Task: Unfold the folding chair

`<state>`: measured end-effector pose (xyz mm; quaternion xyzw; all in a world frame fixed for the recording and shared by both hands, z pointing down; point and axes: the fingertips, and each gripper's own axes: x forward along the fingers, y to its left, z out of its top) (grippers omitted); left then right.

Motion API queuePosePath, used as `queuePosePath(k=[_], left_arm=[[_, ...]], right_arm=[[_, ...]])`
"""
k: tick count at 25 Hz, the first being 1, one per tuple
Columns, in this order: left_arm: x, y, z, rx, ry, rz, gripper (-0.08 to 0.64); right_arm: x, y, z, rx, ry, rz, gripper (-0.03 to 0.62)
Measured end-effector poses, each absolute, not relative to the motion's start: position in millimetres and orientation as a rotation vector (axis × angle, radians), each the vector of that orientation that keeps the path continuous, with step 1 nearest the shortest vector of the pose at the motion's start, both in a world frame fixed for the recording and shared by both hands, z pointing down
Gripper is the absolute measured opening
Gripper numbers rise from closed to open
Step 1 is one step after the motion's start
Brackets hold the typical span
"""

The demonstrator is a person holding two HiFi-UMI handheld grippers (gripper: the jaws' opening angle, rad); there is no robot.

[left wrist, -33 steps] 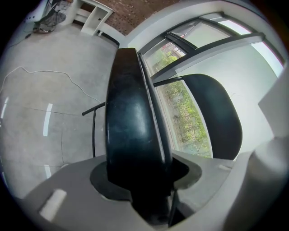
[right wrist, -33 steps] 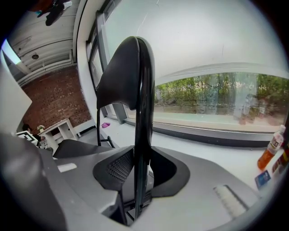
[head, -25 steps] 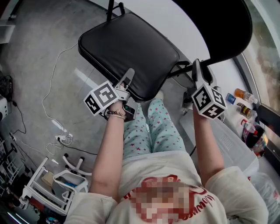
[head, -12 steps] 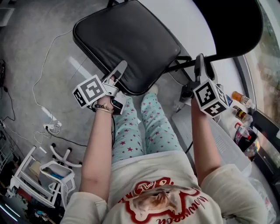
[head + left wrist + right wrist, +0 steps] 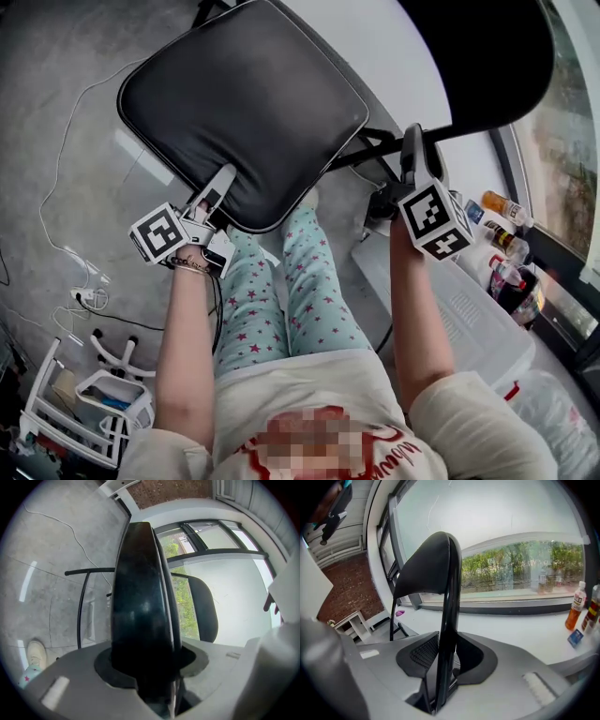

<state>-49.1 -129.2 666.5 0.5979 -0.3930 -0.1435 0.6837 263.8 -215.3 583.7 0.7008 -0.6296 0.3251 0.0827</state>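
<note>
The black folding chair's padded seat (image 5: 244, 103) lies tilted in front of me, its backrest (image 5: 487, 56) at the upper right. My left gripper (image 5: 220, 180) is shut on the seat's near edge; in the left gripper view the seat (image 5: 140, 597) fills the space between the jaws of the left gripper (image 5: 150, 672). My right gripper (image 5: 412, 141) is shut on the black frame tube (image 5: 449, 620) below the backrest (image 5: 426, 569); in the right gripper view the tube runs up from between the jaws of the right gripper (image 5: 440, 667).
My legs in star-print trousers (image 5: 291, 281) stand just under the seat's edge. A white plastic box (image 5: 469, 319) and several bottles (image 5: 497, 206) sit to the right by the window. A white rack (image 5: 84, 403) and a floor cable (image 5: 80, 295) lie at the left.
The seat has swung outward and toward the left of the head view, with the left gripper following down and left on its edge. The right gripper has sunk a little on the tube.
</note>
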Motion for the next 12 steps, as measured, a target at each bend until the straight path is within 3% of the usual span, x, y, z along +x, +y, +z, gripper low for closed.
queuePosePath(k=[12], left_arm=[[-92,-98,718,1.329,-0.830,-0.388,0.219]], right_arm=[[233,-202,608,2.075,-1.812,0.922,0.143]])
